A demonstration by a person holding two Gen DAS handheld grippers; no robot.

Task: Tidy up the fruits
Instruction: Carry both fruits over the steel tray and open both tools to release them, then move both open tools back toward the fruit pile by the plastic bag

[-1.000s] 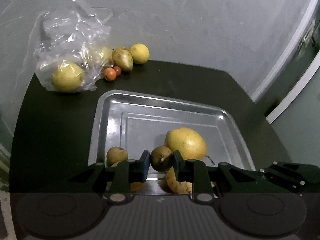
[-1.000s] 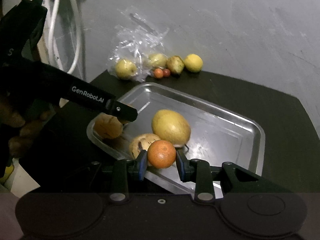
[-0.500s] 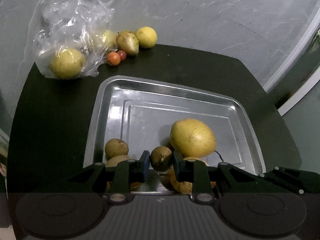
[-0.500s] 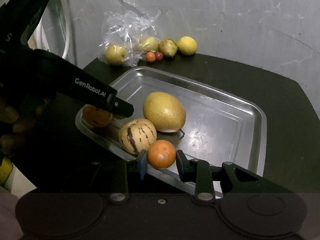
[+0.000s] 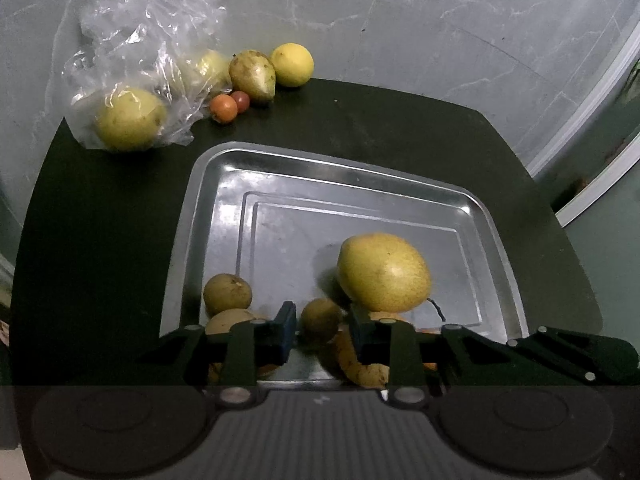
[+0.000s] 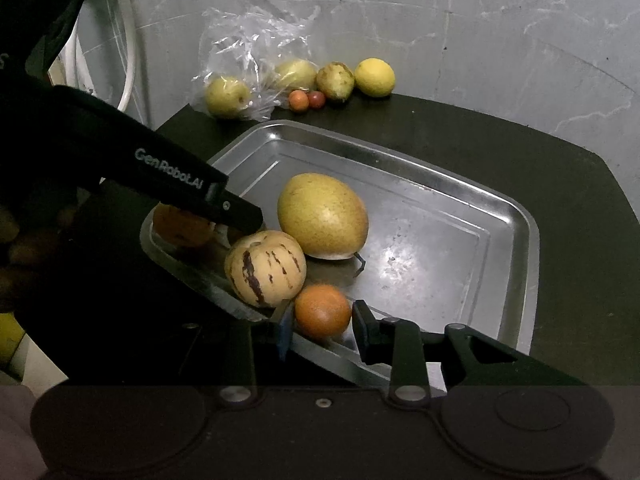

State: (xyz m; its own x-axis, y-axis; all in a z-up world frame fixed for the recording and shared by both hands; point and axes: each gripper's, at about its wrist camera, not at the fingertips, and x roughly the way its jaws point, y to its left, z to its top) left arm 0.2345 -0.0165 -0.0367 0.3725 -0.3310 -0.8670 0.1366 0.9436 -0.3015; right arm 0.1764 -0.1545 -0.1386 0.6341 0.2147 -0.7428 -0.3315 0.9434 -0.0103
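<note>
A dark table (image 5: 360, 120) with rounded corners stands pushed against a grey wall (image 5: 400, 32) streaked with pale, marble-like veins and scuffs. The light is dim, and the tabletop looks nearly black. To the right of the table a white frame (image 5: 592, 92) runs up at a slant, with a greenish surface (image 5: 608, 240) beyond it. At the left, white cables (image 6: 128, 60) hang in loops against the wall, above the table's far corner.

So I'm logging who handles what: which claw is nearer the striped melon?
Right. The right claw sits just beside the striped melon, around the orange touching it. The left claw reaches in just behind the melon.
</note>
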